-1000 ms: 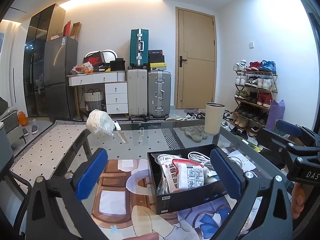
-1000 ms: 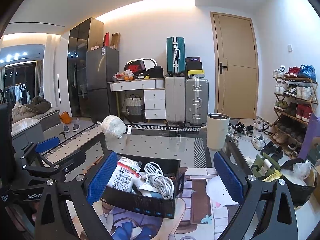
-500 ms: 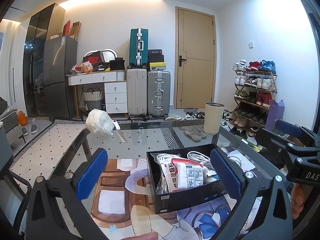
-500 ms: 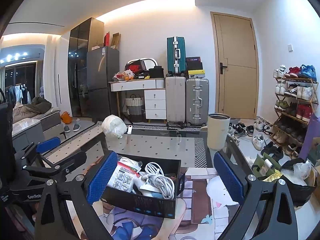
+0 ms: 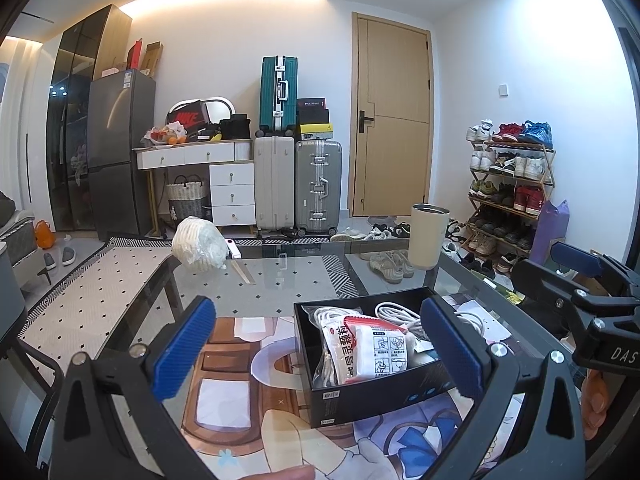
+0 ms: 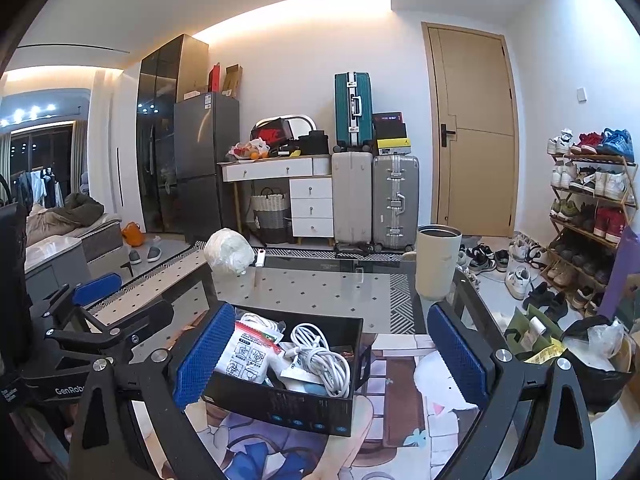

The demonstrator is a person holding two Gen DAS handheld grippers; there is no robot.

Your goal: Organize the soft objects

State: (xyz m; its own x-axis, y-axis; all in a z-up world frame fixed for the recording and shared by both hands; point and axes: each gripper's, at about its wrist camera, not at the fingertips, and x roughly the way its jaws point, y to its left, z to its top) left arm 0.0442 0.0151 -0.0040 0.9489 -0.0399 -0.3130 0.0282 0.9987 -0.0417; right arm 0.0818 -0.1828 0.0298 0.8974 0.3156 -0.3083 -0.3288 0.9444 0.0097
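A black box (image 5: 360, 396) sits on the glass table and holds a red-and-white pouch (image 5: 372, 352) and coiled white cables (image 5: 400, 314). It also shows in the right wrist view (image 6: 280, 400) with the pouch (image 6: 246, 354) and cables (image 6: 320, 356). A white bagged bundle (image 5: 199, 245) lies at the table's far left, also in the right wrist view (image 6: 229, 251). My left gripper (image 5: 316, 350) is open and empty above the box's near left side. My right gripper (image 6: 332, 360) is open and empty above the box's right part.
A cream cylindrical cup (image 5: 429, 236) stands at the far right of the glass table (image 5: 288, 284). A small white item and a ruler (image 5: 240, 264) lie by the bundle. A black bag of rubbish (image 6: 592, 360) sits right of the table. Suitcases and a shoe rack stand behind.
Both grippers have drifted very slightly; the box and its contents have not moved.
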